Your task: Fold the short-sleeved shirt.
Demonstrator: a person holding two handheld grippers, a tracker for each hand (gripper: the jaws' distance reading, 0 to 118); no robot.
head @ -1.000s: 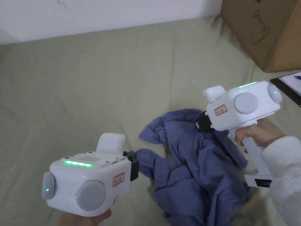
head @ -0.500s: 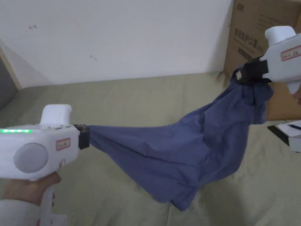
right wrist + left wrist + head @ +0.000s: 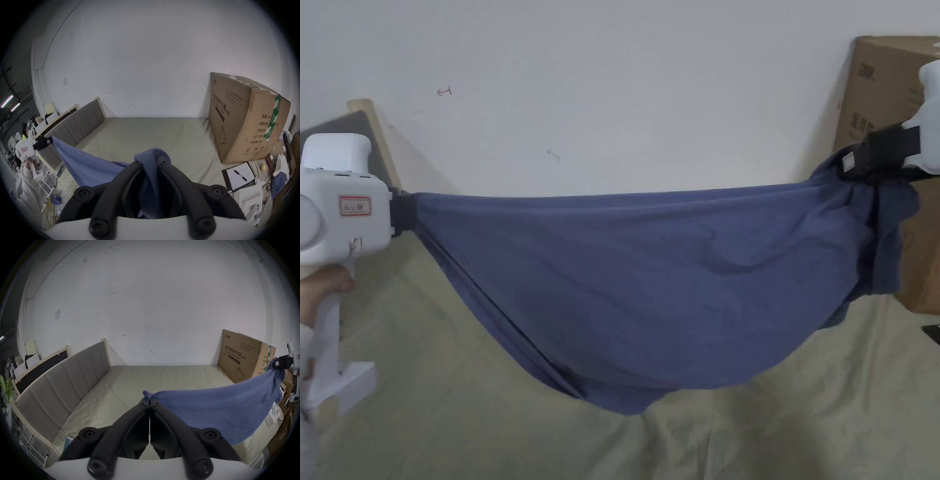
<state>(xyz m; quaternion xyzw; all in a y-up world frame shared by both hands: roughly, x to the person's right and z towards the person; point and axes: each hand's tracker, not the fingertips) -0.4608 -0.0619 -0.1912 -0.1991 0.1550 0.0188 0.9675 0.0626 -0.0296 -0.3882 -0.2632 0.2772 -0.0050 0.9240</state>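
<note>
Shirt now lifted, stretched taut.

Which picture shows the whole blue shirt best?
The head view: the blue shirt hangs spread between the left gripper and the right gripper, its bottom sagging toward the bed. The left gripper view shows it stretching sideways from its pinched corner; the right gripper view shows bunched cloth between the jaws.

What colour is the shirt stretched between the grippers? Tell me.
The shirt is plain dusty blue, with no pattern visible. The head view shows it best.
</note>
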